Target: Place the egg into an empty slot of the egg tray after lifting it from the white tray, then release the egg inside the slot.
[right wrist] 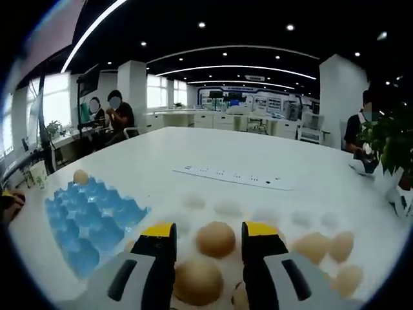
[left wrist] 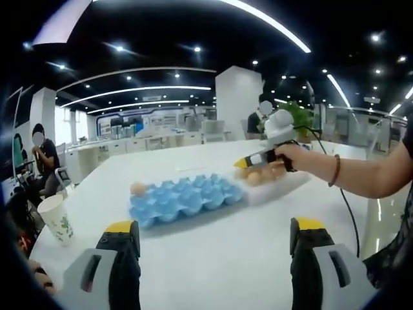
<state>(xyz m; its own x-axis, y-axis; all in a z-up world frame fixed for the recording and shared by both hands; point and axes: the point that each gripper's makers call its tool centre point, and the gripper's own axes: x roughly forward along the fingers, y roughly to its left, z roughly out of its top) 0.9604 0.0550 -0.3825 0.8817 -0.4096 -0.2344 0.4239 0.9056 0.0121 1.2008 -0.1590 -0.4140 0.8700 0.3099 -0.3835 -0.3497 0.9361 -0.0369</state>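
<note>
Over the white tray (right wrist: 361, 226) the right tool (right wrist: 208, 240), jaws apart, is straddling a tan egg (right wrist: 215, 238); closing comes next, then carrying to the blue moulded egg tray (right wrist: 90, 216). Left tool (left wrist: 213, 242) is idling open.

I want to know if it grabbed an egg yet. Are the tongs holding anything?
No. The right tongs are open over the eggs in the white tray, one egg between the tips. The left tongs are open and empty.

My right hand-held gripper (right wrist: 208, 240) hangs spread over the white tray (right wrist: 258, 213), an egg (right wrist: 215, 238) between its jaws. The blue egg tray (right wrist: 90, 223) holds 1 egg (right wrist: 80, 176) at its far corner.
</note>
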